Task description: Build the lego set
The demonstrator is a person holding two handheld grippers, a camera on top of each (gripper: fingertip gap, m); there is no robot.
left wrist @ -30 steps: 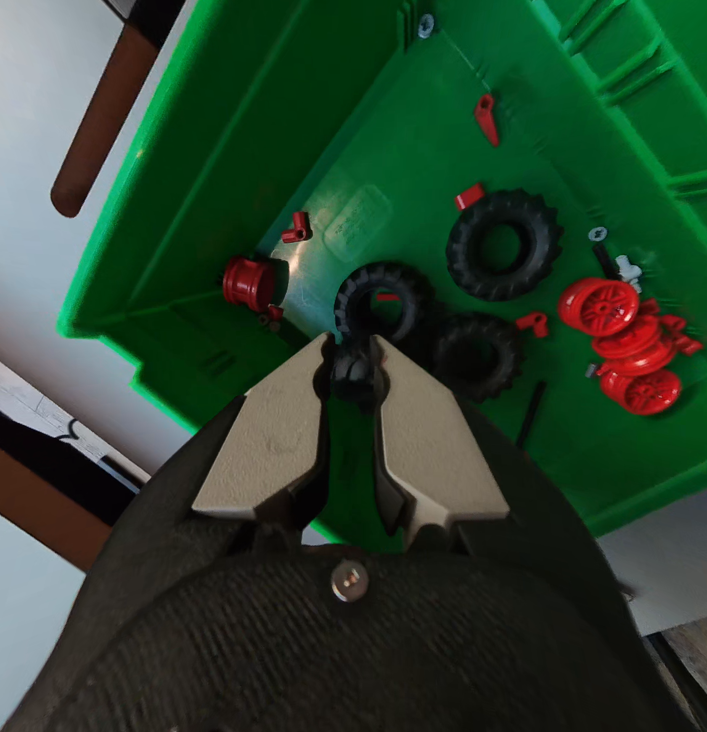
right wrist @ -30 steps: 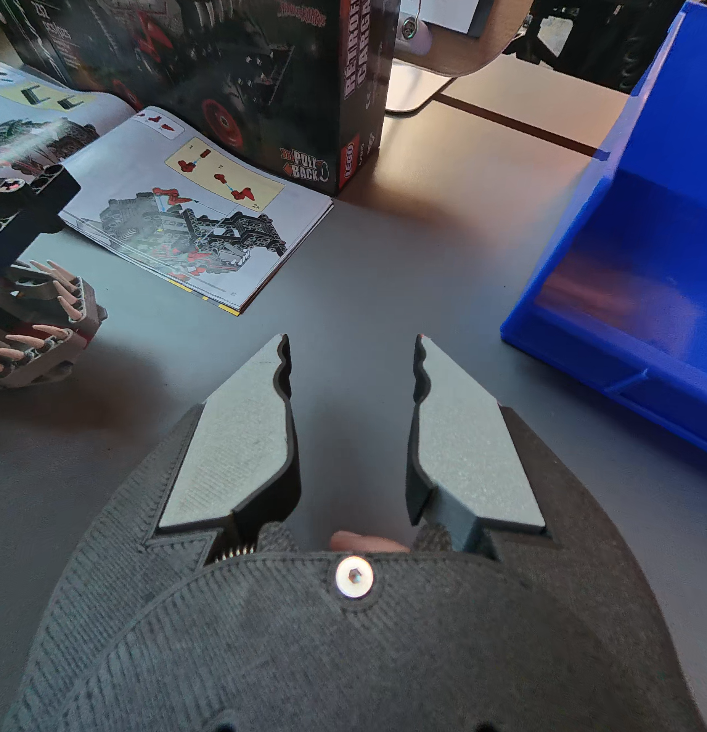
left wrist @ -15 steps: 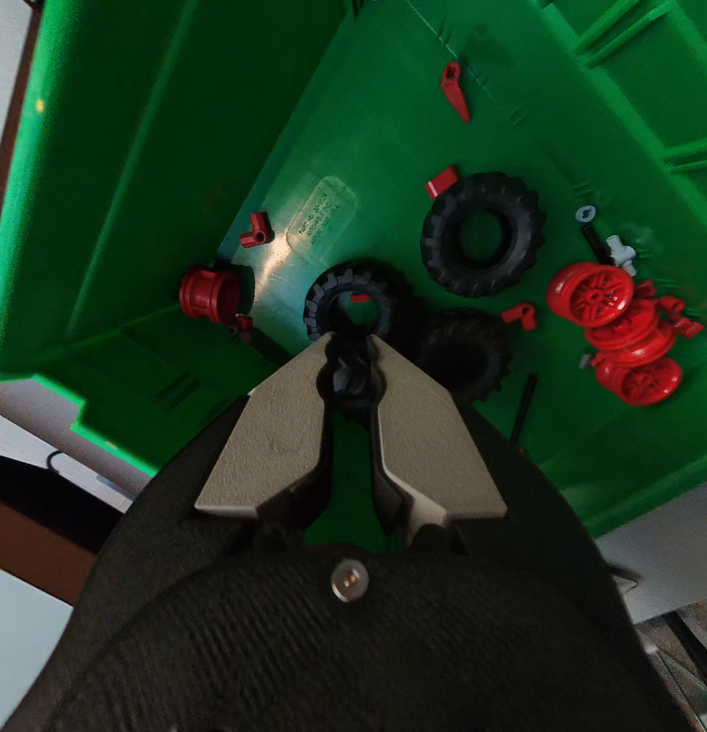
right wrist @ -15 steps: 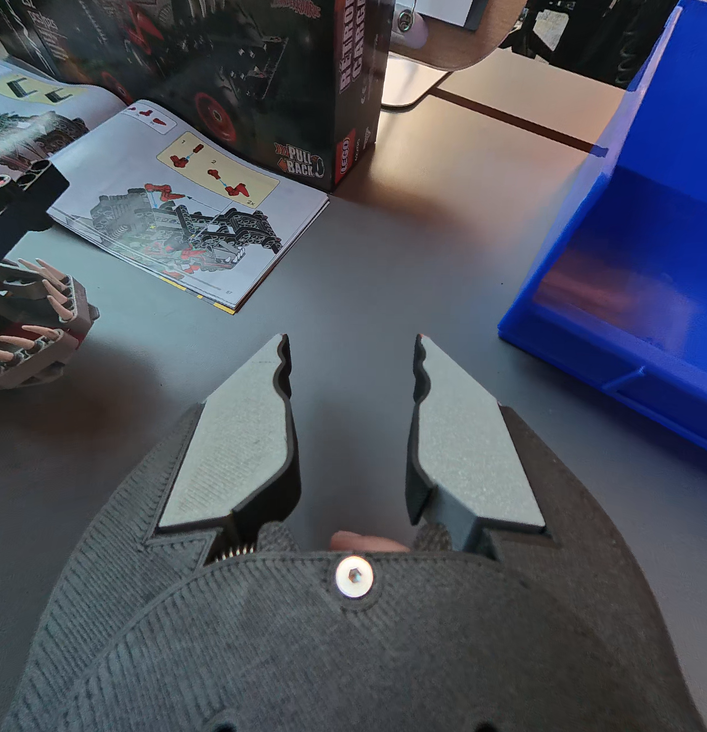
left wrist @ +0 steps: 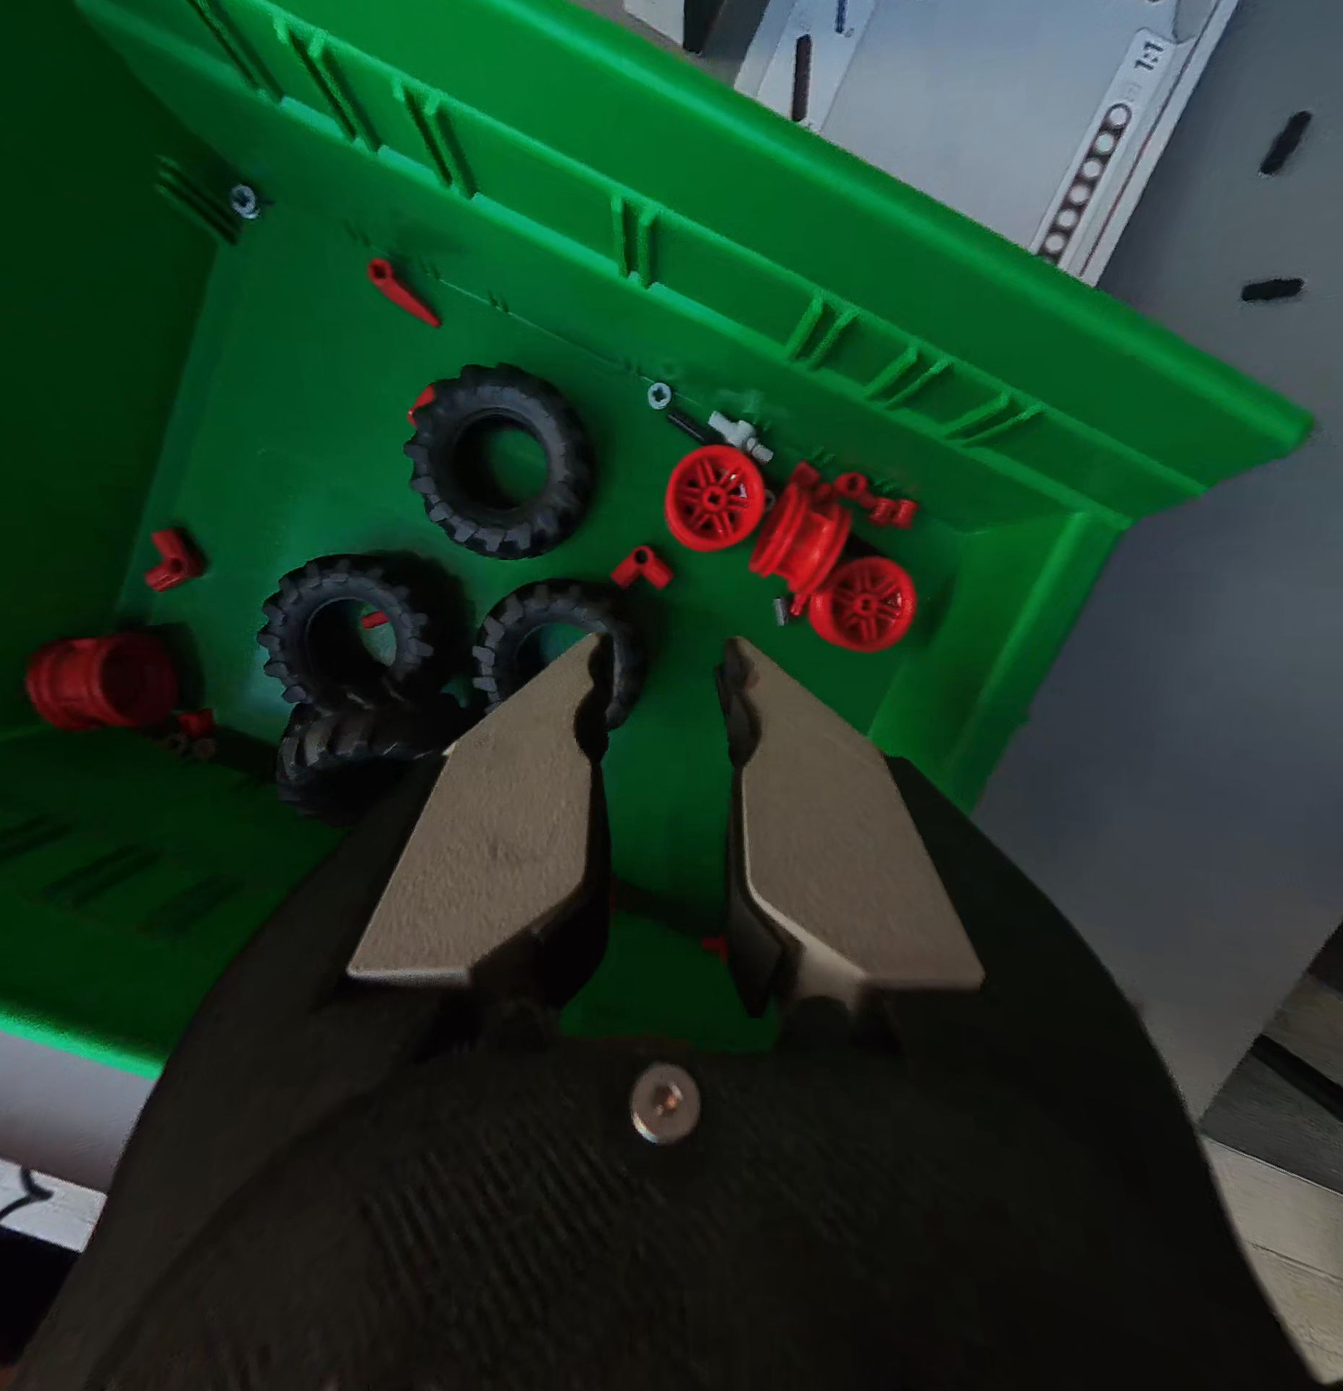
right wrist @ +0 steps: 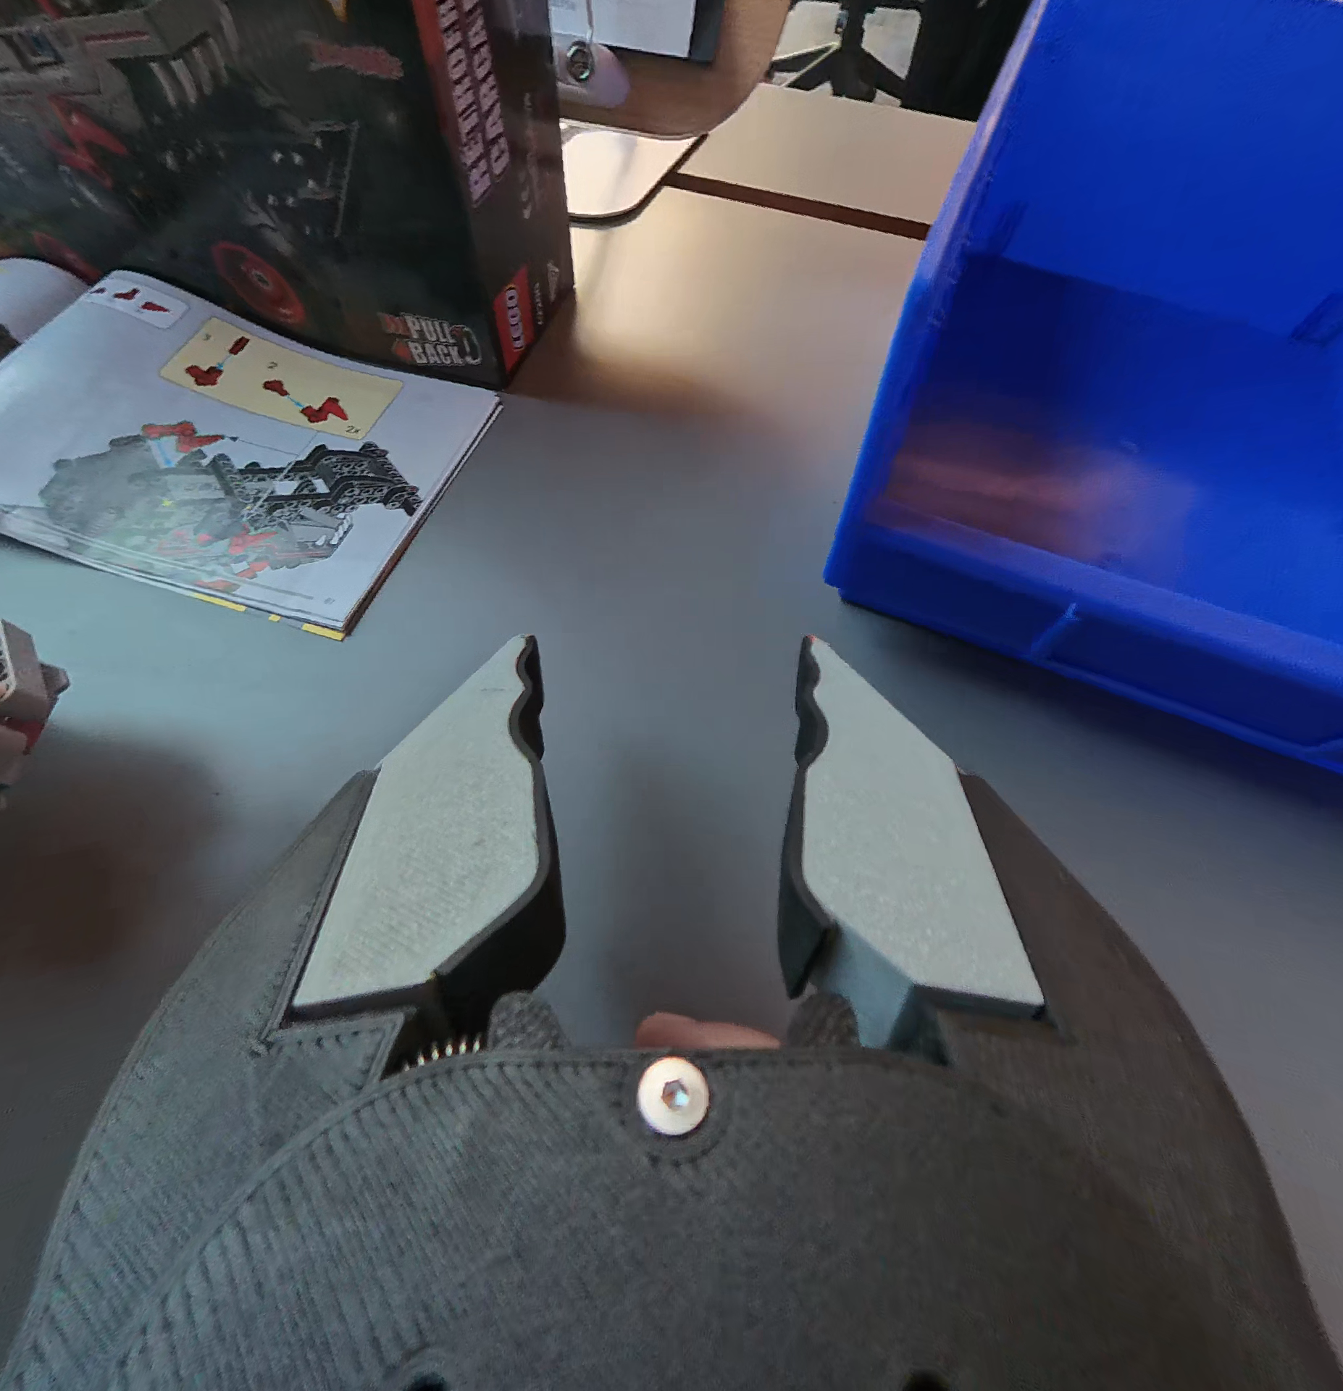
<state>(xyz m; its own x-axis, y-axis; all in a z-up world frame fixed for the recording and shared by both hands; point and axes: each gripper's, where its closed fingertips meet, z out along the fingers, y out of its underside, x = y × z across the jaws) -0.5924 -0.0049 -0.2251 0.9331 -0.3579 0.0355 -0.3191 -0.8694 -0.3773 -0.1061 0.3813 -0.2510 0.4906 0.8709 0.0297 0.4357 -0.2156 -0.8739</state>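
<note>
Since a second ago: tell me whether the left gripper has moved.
Yes. The left gripper has opened, dropped its tire and swung right across the green bin, toward the red wheels.

**Lego parts in the green bin, partial model on the table**

Four black tyres lie in the green bin [left wrist: 864, 301]: one tyre [left wrist: 501, 461] flat mid-floor, two [left wrist: 350, 631] [left wrist: 555, 640] side by side nearer the front wall, a fourth [left wrist: 352, 760] tilted against that wall. Three red wheel hubs [left wrist: 715, 497] cluster at the right corner, another hub [left wrist: 100, 681] at the left. A partly built grey model [right wrist: 10, 692] sits at the table's left edge.
</note>
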